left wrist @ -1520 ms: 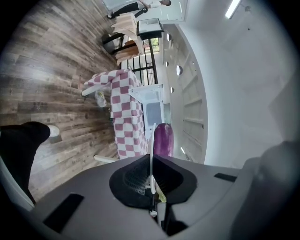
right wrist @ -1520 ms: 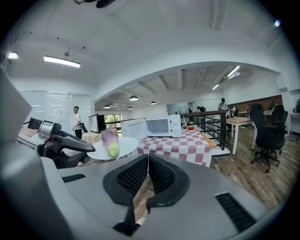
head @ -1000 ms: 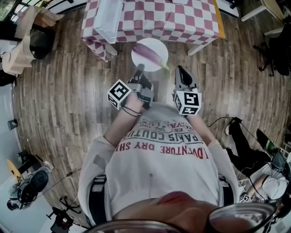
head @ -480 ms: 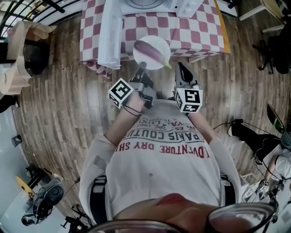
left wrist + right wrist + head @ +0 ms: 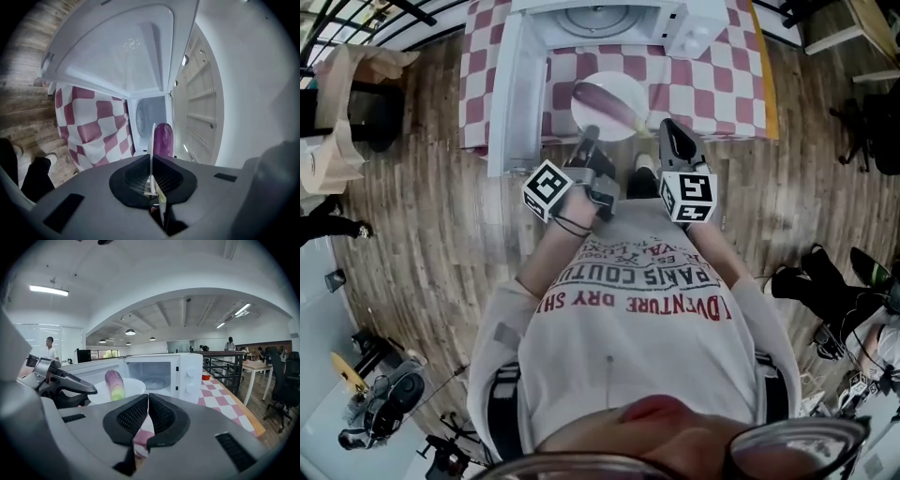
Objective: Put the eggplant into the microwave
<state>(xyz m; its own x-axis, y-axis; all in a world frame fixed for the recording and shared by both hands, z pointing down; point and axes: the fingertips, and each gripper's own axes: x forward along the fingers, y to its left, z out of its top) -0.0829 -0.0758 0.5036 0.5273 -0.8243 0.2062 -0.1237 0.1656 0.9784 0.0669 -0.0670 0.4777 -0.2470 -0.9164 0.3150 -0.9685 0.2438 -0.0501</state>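
Closer now — plate (image 5: 598, 122) with eggplant (image 5: 609, 99) hangs over the desk's (image 5: 712, 89) near edge, facing the open microwave (image 5: 694, 23). My left tongs (image 5: 590, 134) pinch the plate's rim; right tongs (image 5: 667, 127) closed, empty — insertion next, I judge.

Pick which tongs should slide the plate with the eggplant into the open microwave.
Left. The left tongs grip the rim of the plate, eggplant on it, facing the open microwave. The right tongs are shut, empty, beside the plate.
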